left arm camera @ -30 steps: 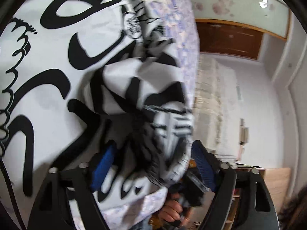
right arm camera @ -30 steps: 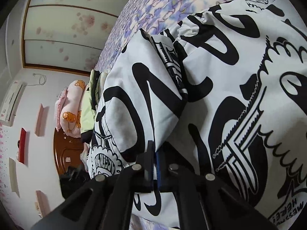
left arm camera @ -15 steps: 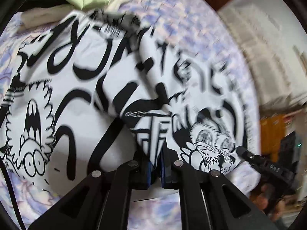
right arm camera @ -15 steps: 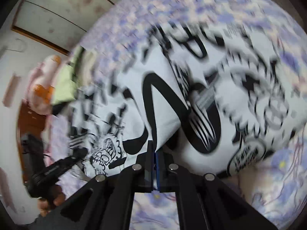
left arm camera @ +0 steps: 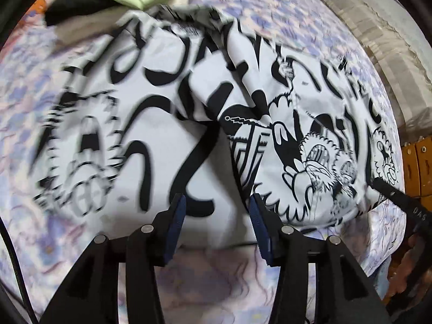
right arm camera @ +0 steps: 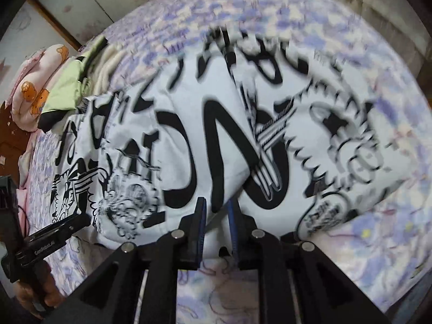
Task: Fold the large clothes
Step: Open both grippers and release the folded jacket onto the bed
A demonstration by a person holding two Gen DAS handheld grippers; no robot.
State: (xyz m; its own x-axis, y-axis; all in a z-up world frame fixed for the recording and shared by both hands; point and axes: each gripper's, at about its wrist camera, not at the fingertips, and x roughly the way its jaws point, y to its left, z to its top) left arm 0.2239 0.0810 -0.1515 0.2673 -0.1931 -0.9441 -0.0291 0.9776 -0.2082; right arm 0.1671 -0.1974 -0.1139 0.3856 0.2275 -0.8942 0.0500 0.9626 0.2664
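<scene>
White-and-black printed garment (left arm camera: 167, 140) bunched on purple floral bedspread (left arm camera: 216, 278), both grippers just off its near hem.
L gripper (left arm camera: 216, 210) at 6 o'clock in its view: jaws opening, about half apart, hem edge in the gap but pads not pinching. R gripper (right arm camera: 216, 213) at 6 o'clock in its view: jaws opening, narrow gap, nothing clamped. Cloth looks soft, light, floppy, prob. slides on itself; best taken at hem corners or a fold edge, w/ both grippers.
</scene>
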